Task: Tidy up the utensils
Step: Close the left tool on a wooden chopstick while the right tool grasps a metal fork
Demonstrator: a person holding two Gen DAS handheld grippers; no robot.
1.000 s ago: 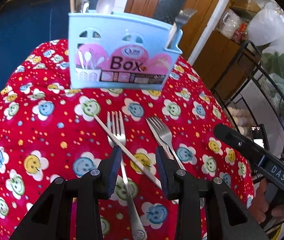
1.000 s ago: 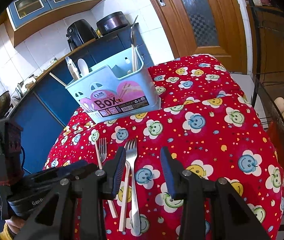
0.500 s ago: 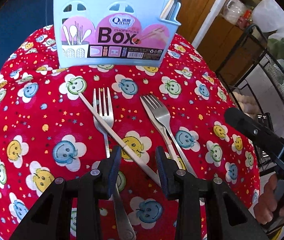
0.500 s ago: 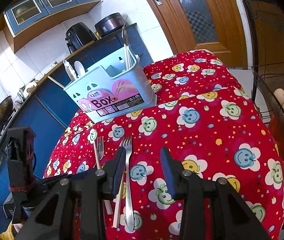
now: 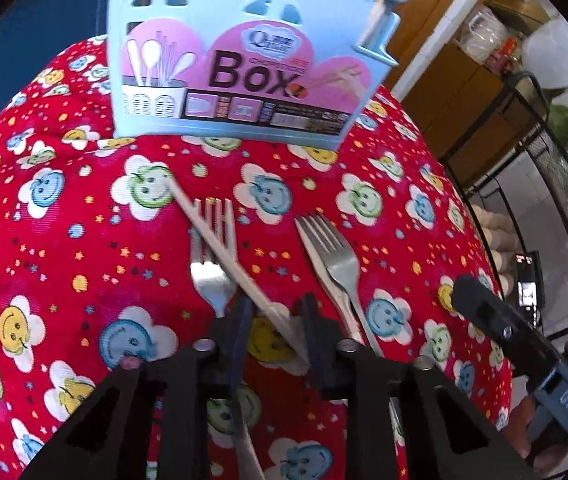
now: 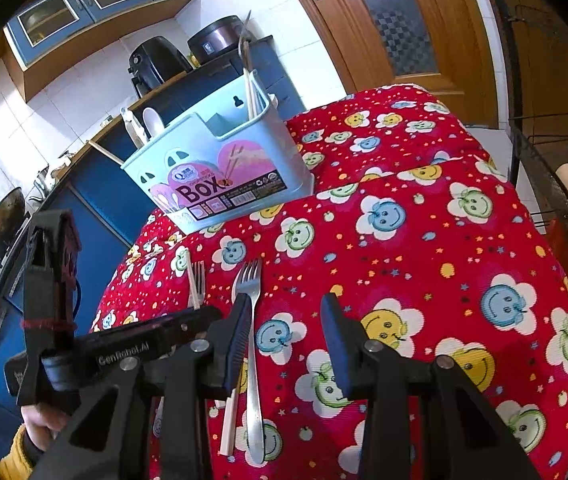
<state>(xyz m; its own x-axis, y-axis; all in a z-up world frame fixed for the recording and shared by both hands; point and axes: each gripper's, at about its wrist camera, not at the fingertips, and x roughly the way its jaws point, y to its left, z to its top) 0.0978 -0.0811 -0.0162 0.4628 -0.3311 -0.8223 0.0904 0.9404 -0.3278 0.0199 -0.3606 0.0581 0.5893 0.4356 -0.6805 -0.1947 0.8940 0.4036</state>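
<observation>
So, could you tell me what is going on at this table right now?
A person holding two grippers is tidying cutlery into the blue box. The left gripper is open, low over a chopstick that lies across one fork on the red cloth. The right gripper is open beside the other fork. Nothing is gripped yet.

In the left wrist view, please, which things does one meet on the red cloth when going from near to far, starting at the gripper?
left gripper → chopstick lying across the left fork → blue utensil box at the far side of the tablecloth.
</observation>
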